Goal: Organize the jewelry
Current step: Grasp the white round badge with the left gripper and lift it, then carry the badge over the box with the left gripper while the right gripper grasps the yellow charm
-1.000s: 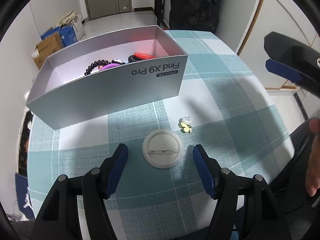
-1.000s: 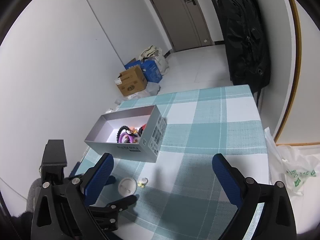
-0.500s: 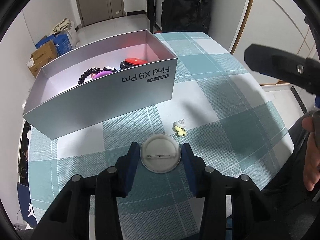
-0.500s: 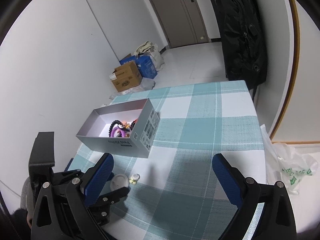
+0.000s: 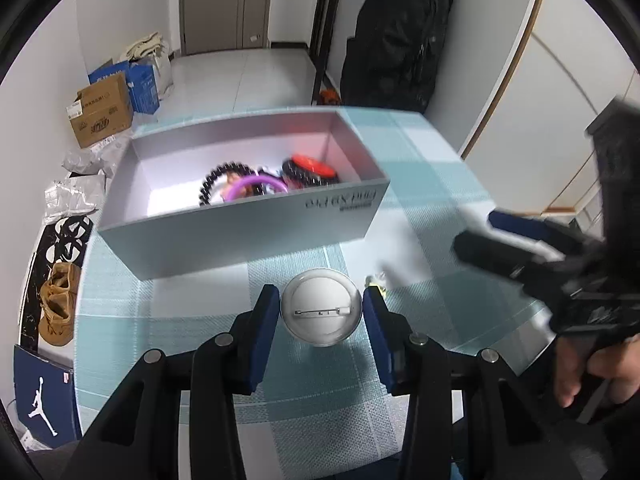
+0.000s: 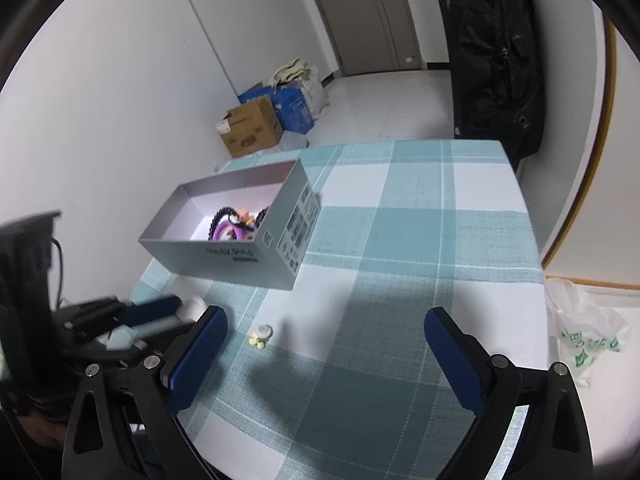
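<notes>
Badge [image 5: 321, 307] clamped edge-on in left gripper [image 5: 320, 312] jaws, pin side up, lifted just short of box [image 5: 256, 236] near wall. Right gripper [image 6: 326, 354] jaws wide apart, empty, nearer charm [image 6: 261, 335] beside box.

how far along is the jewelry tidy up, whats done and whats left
Done: a bead bracelet, a purple ring and a red piece already lie in the grey box. In hand: the left gripper is shut on the round pin badge, pin side up. Left: that badge goes into the box, then the small yellow charm on the checked tablecloth. The right gripper is open and empty.
</notes>
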A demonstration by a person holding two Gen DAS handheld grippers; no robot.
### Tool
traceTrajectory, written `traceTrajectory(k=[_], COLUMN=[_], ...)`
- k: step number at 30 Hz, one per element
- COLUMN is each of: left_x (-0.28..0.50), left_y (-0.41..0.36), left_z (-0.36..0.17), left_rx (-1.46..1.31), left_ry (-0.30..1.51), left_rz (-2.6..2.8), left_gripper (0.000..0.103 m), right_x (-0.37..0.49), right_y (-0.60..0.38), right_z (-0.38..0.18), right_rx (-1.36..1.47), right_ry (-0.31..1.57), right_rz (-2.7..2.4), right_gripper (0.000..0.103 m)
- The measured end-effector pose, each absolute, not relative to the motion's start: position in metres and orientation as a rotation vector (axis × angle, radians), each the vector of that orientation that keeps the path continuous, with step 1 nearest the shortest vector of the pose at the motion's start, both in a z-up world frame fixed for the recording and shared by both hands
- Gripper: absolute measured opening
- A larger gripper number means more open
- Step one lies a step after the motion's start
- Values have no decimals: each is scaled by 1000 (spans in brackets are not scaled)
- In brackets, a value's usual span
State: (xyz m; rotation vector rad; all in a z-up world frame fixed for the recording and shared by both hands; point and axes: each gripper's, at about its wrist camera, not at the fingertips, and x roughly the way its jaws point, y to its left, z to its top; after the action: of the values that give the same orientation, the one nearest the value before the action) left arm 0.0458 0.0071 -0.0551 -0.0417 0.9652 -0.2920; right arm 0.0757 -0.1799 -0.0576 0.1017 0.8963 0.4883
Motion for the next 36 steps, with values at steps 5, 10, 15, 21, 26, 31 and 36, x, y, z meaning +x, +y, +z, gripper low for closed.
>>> traceTrajectory(k=[5,10,15,21,26,31,36], left_x=[41,43,45,44,44,42,46], left_y=[12,24,40,54,61,71,79], left_z=[-42,-35,-29,-25,-23,-20,-22], left_rx=[-74,-129,-205,-255,-271,-294,-326], left_ry=[909,873,853,828,821,804,806], left_rz=[-297,-293,-287,-281,-287,-278,-259], left_gripper=[38,38,37,38,38,38,38], right_x=[76,74,68,65,65,64,61], right_y=[-172,-158,-142,-121,-108,-97,-92], right_z=[-65,-71,-74,-80,-86,-92,-91], right_rx=[75,26,-37,-120,-175,-233,-273], right_ry=[923,940,926,923,928,938,919], right_rz=[491,506,537,559,554,548,521], right_gripper=[100,99,97,80,66,59,37])
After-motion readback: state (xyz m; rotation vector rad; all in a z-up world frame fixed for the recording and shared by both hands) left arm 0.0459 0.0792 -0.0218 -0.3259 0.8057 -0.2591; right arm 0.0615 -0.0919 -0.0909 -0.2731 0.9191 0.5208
